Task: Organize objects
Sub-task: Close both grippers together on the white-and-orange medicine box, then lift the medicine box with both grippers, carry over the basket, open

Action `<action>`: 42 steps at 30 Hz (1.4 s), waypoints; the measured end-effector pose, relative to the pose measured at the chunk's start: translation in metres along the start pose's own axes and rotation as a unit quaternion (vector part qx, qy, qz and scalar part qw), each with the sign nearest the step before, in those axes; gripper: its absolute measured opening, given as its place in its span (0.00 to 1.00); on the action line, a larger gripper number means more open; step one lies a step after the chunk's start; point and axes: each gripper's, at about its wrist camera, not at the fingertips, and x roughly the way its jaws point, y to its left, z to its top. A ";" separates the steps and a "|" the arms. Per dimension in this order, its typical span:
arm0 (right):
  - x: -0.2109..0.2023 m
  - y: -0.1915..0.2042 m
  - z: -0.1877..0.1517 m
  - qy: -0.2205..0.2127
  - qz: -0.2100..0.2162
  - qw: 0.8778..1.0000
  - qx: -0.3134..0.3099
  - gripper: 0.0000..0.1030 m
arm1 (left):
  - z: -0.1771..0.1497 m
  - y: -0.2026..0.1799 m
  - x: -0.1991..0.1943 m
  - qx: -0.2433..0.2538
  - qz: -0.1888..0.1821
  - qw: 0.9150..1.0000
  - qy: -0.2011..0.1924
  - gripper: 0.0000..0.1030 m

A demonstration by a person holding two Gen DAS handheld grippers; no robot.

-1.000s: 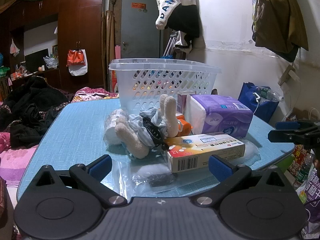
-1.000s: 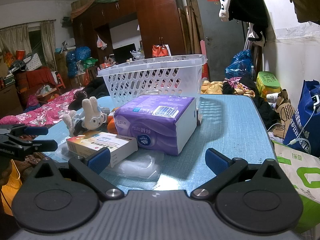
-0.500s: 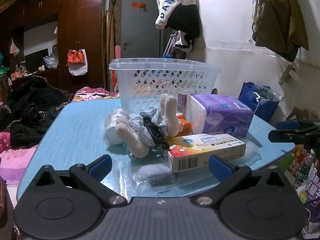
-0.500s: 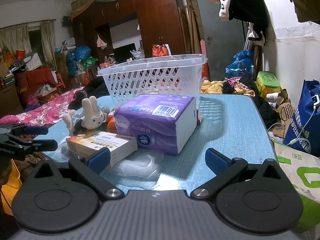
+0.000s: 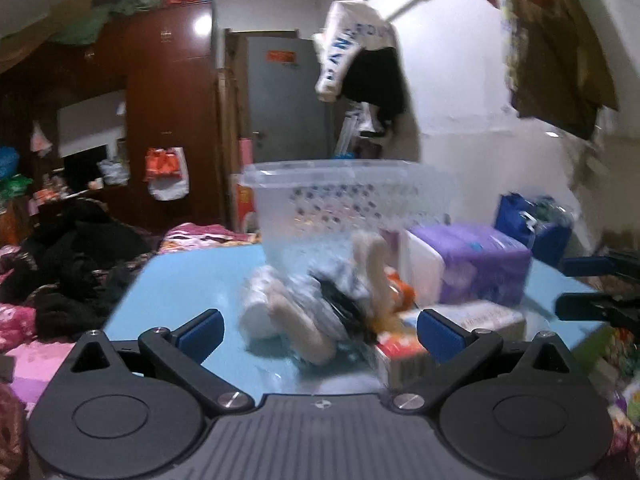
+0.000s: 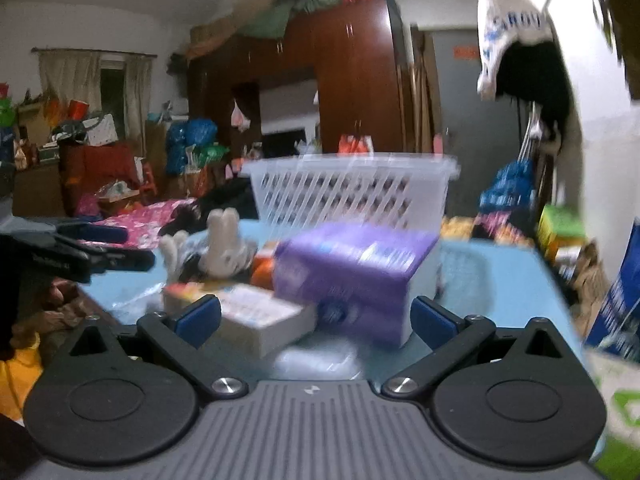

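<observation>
Listing what I see on the blue table [image 5: 188,280]: a white perforated basket [image 5: 344,196] at centre frame in both views; a purple tissue pack [image 6: 352,276] in front of it; a white-and-orange carton [image 6: 256,316] beside the pack, lower centre; a plush rabbit [image 6: 224,248] left of centre in the right view, lying behind clear plastic wrap [image 6: 320,360]. Both frames are motion-blurred. My left gripper [image 5: 320,332] has its jaws spread wide and empty, the rabbit and the carton's end showing between its blue pads [image 5: 200,330], neither touched. My right gripper [image 6: 316,318] is likewise released and holding nothing, with the carton and tissue pack lying between its jaws, just ahead of the tips.
</observation>
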 end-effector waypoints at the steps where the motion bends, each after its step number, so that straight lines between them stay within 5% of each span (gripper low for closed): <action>1: 0.002 0.000 -0.003 0.005 0.007 1.000 0.009 1.00 | -0.004 -0.001 0.001 0.003 -0.023 1.000 0.002 1.00; 8: 0.010 0.007 -0.005 0.013 0.057 0.998 0.002 1.00 | -0.014 -0.011 0.008 0.015 -0.091 0.996 0.013 0.76; 17: 0.022 0.002 -0.009 0.023 0.090 0.996 0.007 0.71 | -0.026 -0.006 0.020 0.016 -0.146 0.989 0.017 0.56; 27: 0.014 0.022 -0.012 0.008 0.067 0.996 -0.061 0.56 | -0.030 -0.011 0.011 0.034 -0.142 0.989 -0.001 0.50; 42: -0.015 0.029 0.026 -0.048 0.044 0.994 -0.089 0.54 | 0.008 -0.026 -0.021 0.062 -0.137 0.986 -0.075 0.48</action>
